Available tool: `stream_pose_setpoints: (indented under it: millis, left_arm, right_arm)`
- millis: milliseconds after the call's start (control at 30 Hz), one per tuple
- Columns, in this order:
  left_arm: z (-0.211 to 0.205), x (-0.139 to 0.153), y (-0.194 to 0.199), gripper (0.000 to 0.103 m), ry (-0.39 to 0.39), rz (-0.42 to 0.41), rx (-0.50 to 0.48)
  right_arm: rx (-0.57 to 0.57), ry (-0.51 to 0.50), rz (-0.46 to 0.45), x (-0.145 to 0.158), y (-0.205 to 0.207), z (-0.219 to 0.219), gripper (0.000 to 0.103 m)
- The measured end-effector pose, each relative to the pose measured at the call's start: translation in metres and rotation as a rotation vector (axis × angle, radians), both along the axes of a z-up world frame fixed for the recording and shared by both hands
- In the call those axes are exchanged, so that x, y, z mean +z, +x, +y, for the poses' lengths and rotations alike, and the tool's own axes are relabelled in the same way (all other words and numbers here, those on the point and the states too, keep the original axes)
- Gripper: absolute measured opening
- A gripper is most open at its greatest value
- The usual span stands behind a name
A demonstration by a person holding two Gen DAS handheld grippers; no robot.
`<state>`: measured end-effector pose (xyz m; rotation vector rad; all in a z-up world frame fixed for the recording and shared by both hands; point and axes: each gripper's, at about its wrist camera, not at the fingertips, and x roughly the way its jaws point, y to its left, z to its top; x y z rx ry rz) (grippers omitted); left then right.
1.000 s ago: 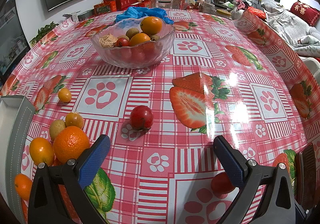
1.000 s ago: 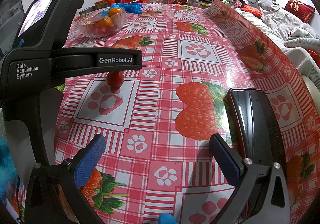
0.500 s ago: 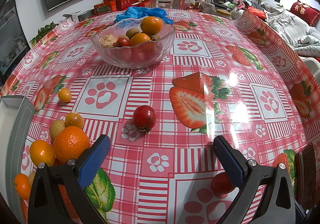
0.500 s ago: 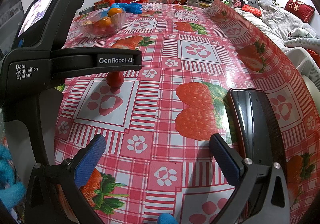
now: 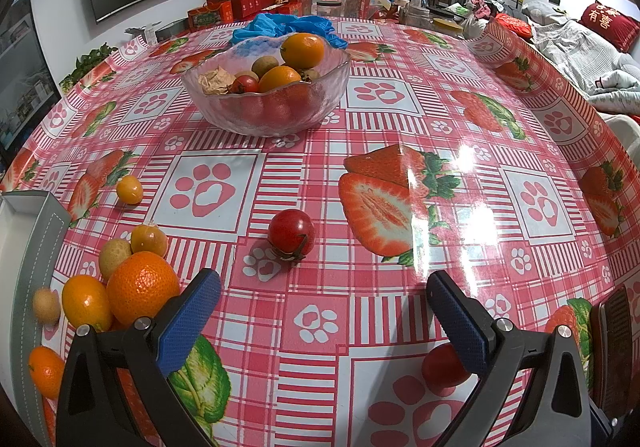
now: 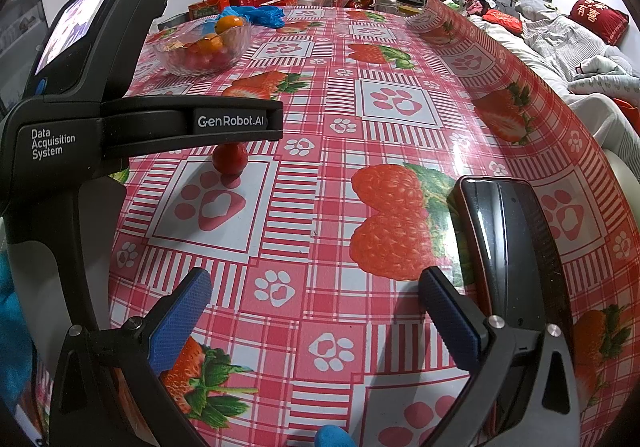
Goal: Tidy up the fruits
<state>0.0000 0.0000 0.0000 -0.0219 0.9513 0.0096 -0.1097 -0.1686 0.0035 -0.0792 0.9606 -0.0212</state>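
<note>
**Fruits half sorted, many loose on the desk**

Fruits partly fill the glass bowl (image 5: 266, 103) far back on the desk (image 5: 400, 311). Outside it: a big orange (image 5: 142, 287) amid small citrus at left, then a cherry tomato (image 5: 291, 233) ahead of the left tool (image 5: 322, 307). Both it and the right tool (image 6: 314, 303) gape, holding nothing.

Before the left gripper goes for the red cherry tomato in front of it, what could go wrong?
1. The round red cherry tomato lies loose on the glossy plastic tablecloth; a touch from one finger of the open left gripper may roll it.
2. The glass bowl is already heaped; added fruit might tumble out.
</note>
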Motion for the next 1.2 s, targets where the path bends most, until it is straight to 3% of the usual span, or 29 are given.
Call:
stream_pose_setpoints:
  millis: [533,700,800,933,1067,1200]
  left_arm:
    - [0.005,0.005,-0.005,0.103,0.02,0.027,-0.023]
    - [0.025,0.043,-0.049,0.103,0.051,-0.085,-0.083]
    - [0.05,0.052,-0.086,0.103,0.067,-0.103,-0.099]
    - [0.085,0.038,-0.13,0.103,0.102,-0.06,-0.093]
    - [0.105,0.014,-0.145,0.103,0.127,0.0,-0.045]
    - [0.121,0.002,-0.141,0.103,0.023,0.038,-0.005]
  right_arm:
    - [0.0,0.0,0.0,0.001,-0.001,0.0,0.103]
    - [0.0,0.0,0.0,0.001,-0.001,0.0,0.103]
    - [0.0,0.0,0.0,0.001,-0.001,0.0,0.103]
    - [-0.001,0.0,0.0,0.002,-0.002,0.0,0.103]
    - [-0.002,0.0,0.0,0.003,-0.002,-0.002,0.103]
    - [-0.002,0.0,0.0,0.001,0.0,0.001,0.103]
